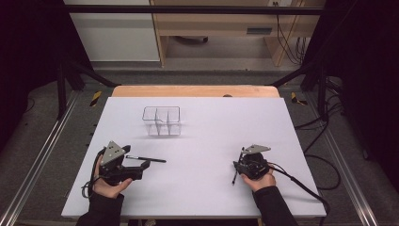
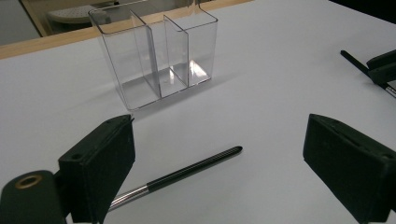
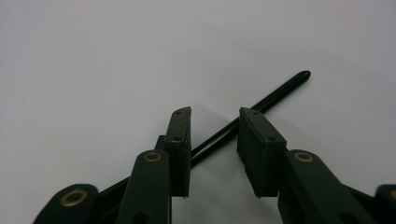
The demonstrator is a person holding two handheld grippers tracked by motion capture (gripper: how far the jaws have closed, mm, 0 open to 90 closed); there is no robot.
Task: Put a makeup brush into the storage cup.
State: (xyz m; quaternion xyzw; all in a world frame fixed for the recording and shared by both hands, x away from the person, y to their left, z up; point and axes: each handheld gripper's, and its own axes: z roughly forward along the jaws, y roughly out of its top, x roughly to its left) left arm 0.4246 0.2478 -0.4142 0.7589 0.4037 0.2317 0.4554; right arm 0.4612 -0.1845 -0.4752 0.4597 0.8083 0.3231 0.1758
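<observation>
both claws [image 1: 141,165] [image 1: 240,162] rest on white table [image 1: 207,122].

The tabletop [image 1: 197,141] is brightly and evenly lit from above, its white surface almost washed out, while the room around it falls to near black at both sides. Shadows are soft and short: a faint grey one lies under the clear box [image 2: 156,56], whose floor shows small glints of glare. In the left gripper view the near jaws are slightly soft. In the right gripper view the pen [image 3: 275,95] and the jaw edges look mildly blurred, and the surface dims toward the corners.
</observation>
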